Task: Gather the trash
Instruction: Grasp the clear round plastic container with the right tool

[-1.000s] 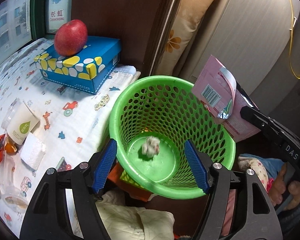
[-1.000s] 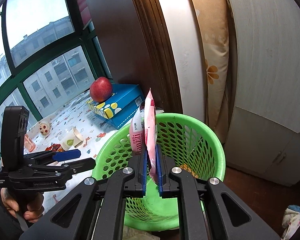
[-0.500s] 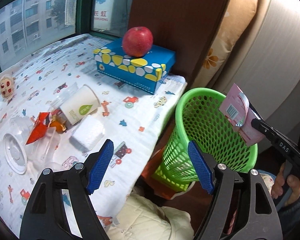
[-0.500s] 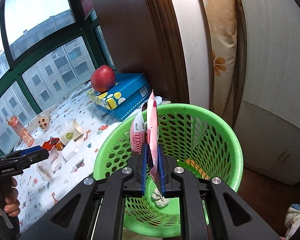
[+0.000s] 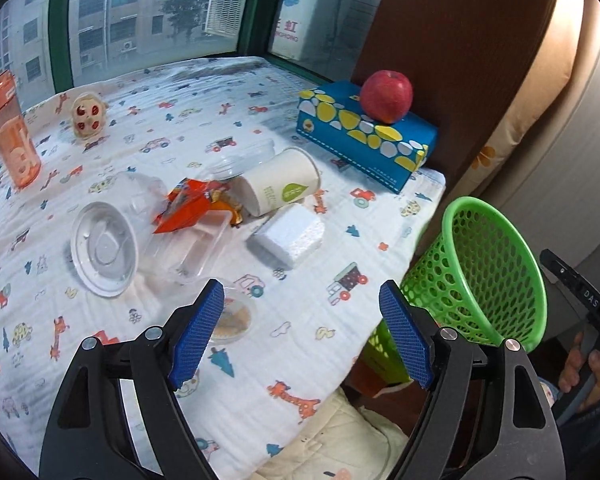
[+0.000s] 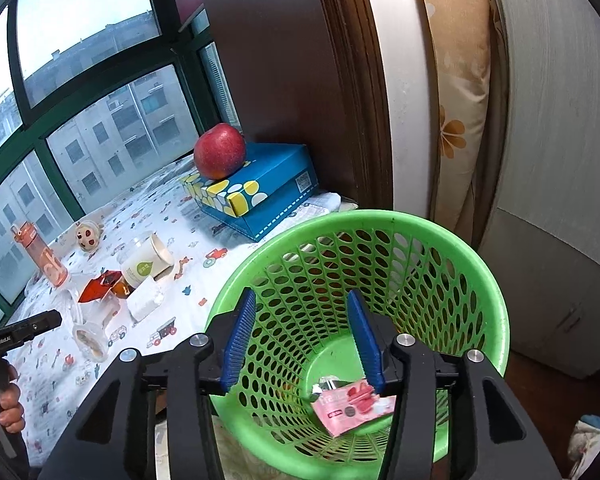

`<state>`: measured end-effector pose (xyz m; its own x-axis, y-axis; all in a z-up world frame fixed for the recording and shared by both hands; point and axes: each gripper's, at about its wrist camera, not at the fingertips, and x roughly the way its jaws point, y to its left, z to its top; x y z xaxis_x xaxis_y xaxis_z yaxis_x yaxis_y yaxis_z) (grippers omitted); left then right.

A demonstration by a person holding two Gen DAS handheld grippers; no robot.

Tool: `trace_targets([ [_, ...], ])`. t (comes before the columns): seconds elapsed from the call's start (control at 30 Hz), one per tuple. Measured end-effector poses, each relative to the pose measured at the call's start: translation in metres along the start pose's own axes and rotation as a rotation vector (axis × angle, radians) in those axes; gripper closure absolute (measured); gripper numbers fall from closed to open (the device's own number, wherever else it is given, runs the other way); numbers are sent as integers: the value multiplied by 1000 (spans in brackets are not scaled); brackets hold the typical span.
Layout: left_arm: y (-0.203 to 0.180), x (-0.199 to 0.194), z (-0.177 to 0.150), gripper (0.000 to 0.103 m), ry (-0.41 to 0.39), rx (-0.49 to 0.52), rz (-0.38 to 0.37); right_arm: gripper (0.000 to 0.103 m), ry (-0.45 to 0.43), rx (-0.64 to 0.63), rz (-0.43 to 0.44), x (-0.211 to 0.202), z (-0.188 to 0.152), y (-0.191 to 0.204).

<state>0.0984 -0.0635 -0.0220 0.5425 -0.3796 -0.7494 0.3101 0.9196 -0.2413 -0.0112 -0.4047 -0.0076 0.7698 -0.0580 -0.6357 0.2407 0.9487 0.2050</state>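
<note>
The pink wrapper (image 6: 350, 404) lay flat at the bottom of the green basket (image 6: 452, 240), free of the right gripper (image 6: 302, 338), whose blue pads had just been spreading apart and stood over the basket's mouth with nothing between them. Only the right wrist view showed that wrapper inside; the left wrist view caught just the basket's outer mesh wall (image 5: 484, 280) off the table's edge. The left gripper (image 5: 302, 334) hung above the patterned cloth (image 5: 300, 344), jaws wide and just widening further, empty. Ahead of it sat the trash: a clear lid (image 5: 104, 248), a clear tray (image 5: 188, 246), an orange packet (image 5: 188, 208), a tipped paper cup (image 5: 280, 188) and a white foam block (image 5: 290, 236). Farther back, an apple (image 5: 386, 96) rested on the blue box (image 5: 364, 136).
</note>
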Motion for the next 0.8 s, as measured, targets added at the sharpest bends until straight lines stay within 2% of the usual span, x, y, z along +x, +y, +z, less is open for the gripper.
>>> trace_targets([
  [0.07,13,-3,-4,23,2,-21,18,47,-11,-14,2,-1,1,8],
  [0.43,79,-23,-29,23,-8,-142,103,34,14,-84,112,12,-2,64],
  [0.8,122,-38,-42,23,-27,-241,152,29,101,-197,256,41,-24,145],
])
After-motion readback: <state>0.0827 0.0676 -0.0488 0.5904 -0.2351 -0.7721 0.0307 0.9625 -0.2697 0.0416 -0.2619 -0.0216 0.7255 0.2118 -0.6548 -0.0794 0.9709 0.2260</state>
